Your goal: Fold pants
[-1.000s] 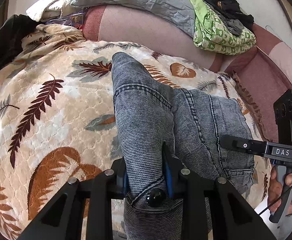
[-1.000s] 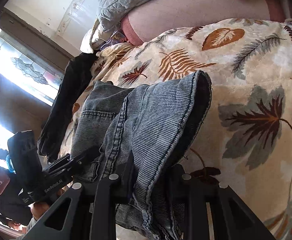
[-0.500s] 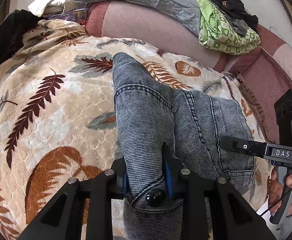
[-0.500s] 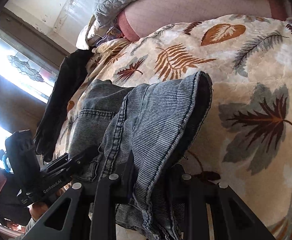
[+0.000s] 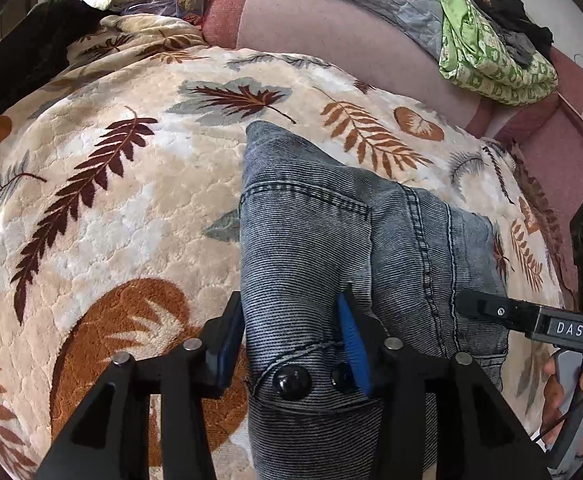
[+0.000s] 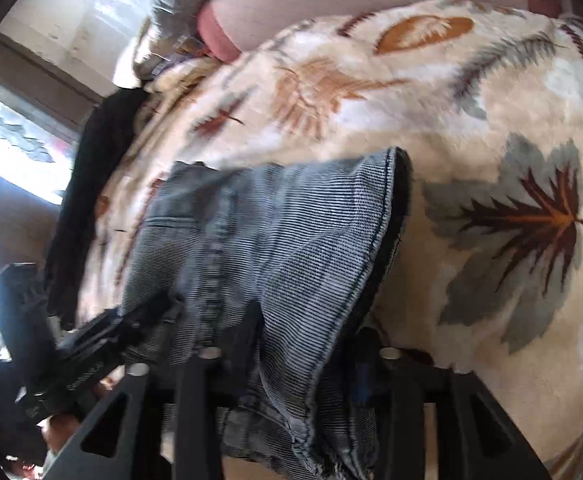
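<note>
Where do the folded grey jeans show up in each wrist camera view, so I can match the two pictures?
Left wrist view: the grey jeans run from centre down to the bottom edge, waistband button between the left gripper fingers.
Right wrist view: the jeans fill the lower centre-left, their hem edge draped between the right gripper fingers.
Shared landmark: the leaf-print blanket beneath them.

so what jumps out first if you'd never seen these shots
The grey-blue jeans lie folded in the middle of a cream blanket patterned with big brown leaves. The left gripper straddles the buttoned waistband, its jaws just opening. At upper right, a bright green cloth sits on the pink sofa back.
</note>
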